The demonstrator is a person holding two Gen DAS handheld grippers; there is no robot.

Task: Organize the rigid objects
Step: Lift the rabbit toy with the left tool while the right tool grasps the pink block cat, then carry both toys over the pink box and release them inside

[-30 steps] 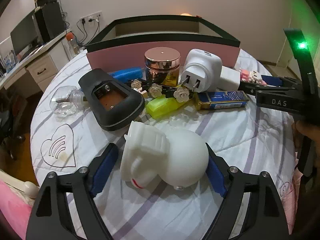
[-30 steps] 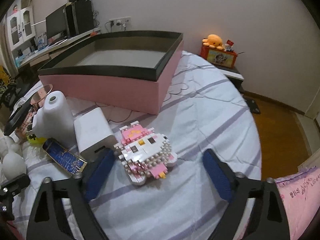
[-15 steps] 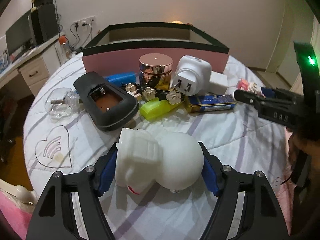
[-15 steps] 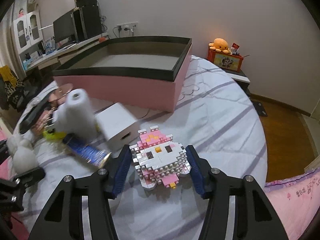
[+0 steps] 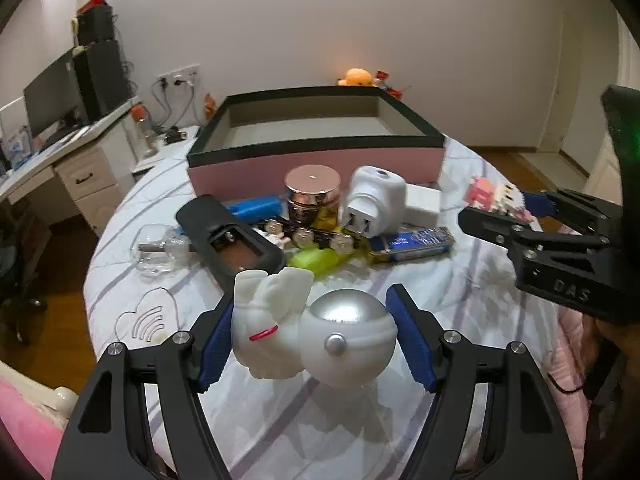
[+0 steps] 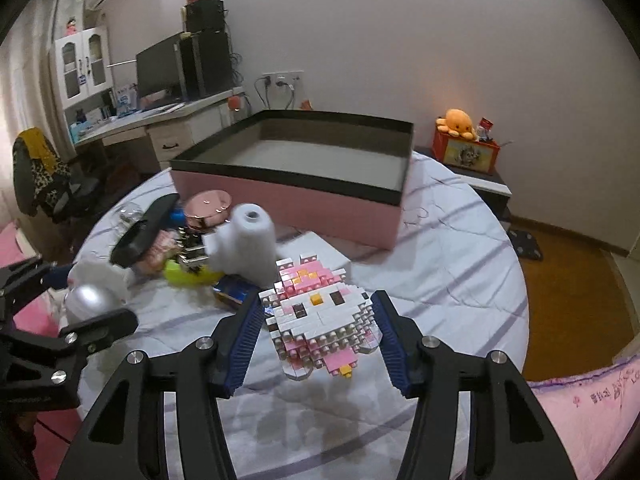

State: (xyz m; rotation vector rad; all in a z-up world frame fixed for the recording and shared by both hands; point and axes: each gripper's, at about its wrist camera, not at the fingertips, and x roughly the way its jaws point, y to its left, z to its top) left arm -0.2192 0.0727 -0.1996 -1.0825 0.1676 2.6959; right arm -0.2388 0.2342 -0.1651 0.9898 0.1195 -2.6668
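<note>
My left gripper (image 5: 310,340) is shut on a white astronaut figure (image 5: 316,336) with a silver helmet, held above the bed cover. My right gripper (image 6: 318,336) is shut on a pink and white block-built cat figure (image 6: 320,316), also lifted off the cover. The cat figure (image 5: 496,198) and the right gripper show at the right of the left wrist view. A pink box with a black rim (image 5: 316,160) (image 6: 288,196) stands open and empty behind the pile of objects.
On the round bed lie a rose-gold jar (image 5: 312,196), a white plug adapter (image 5: 372,200), a white charger (image 5: 422,202), a blue tin (image 5: 412,242), a black remote case (image 5: 230,238), a yellow-green case (image 5: 316,260) and a clear bulb (image 5: 156,248). A desk (image 6: 160,128) stands left.
Both grippers have closed on their figures and lifted them off the cover. The astronaut has turned so its silver helmet faces me. Both views have risen.
</note>
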